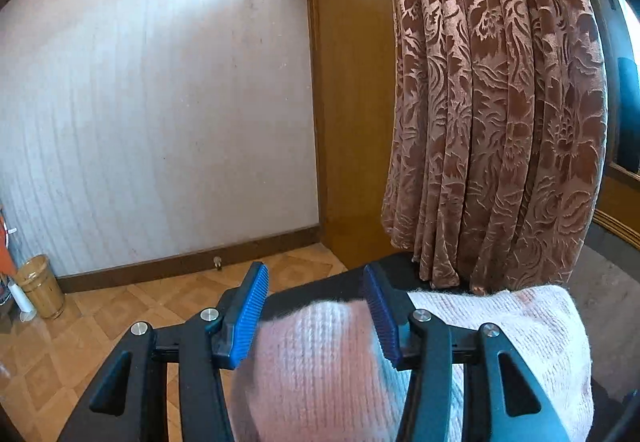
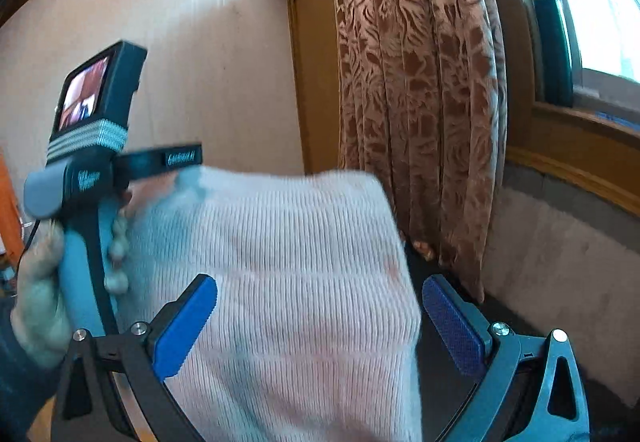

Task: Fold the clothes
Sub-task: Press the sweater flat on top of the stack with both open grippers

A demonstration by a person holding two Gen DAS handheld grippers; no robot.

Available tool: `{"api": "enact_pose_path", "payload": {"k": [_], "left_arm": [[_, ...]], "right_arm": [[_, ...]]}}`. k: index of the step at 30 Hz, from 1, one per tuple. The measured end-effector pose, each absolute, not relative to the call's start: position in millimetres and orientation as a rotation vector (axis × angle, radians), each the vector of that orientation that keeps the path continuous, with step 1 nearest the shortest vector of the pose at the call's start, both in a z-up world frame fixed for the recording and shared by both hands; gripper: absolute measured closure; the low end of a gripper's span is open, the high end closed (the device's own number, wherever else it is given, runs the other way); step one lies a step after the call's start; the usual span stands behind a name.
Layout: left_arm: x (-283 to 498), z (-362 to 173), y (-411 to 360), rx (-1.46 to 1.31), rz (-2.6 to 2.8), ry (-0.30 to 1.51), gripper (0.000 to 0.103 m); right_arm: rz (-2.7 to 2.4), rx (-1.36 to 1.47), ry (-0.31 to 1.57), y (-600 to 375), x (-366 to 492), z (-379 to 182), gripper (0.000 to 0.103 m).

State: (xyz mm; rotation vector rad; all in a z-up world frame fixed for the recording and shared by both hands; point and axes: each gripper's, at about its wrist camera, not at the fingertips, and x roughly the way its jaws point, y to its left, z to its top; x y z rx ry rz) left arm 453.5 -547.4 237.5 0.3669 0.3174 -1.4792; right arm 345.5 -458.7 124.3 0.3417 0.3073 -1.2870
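so, near to far as i see it:
left gripper [image 1: 316,312]: blue pads spread apart, pale pink knit bulging between them at 6 o'clock; the pads stand wide of the cloth, so whether they pinch anything i can't tell.
right gripper [image 2: 320,326]: jaws wide, not gripping; the knit lies across the gap and down to 6 o'clock.
knit garment [image 2: 288,262]: a ribbed pink sweater, lifted in the air between the two tools, one straight edge along the top, blurred as if moving.
person's hand [image 2: 38,294]: at 8 o'clock, wrapped round the other tool's handle.
doing it well: my guess is a fold is being carried over; keep the top edge level and taut, and close on cloth, not air.
curtain [image 1: 500,102]: brown floral, at 1 o'clock.
wall [image 1: 160,102]: pale, behind, at 10 o'clock.
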Motion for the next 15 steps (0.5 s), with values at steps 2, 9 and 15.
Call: {"api": "enact_pose_path", "payload": {"k": [2, 9, 15], "left_arm": [[452.1, 234.9, -550.4, 0.379, -1.477, 0.327, 0.052], [430.2, 226.1, -590.3, 0.463, -1.415, 0.252, 0.052], [401.8, 196.9, -697.2, 0.650, -1.360, 0.296, 0.065]], "right_arm": [[-1.285, 0.344, 0.320, -452.0, 345.4, 116.6, 0.000], [-1.215, 0.342, 0.428, -463.2, 362.3, 90.3, 0.000], [-1.214, 0.354, 0.545, -558.8, 370.3, 78.3, 0.000]]}}
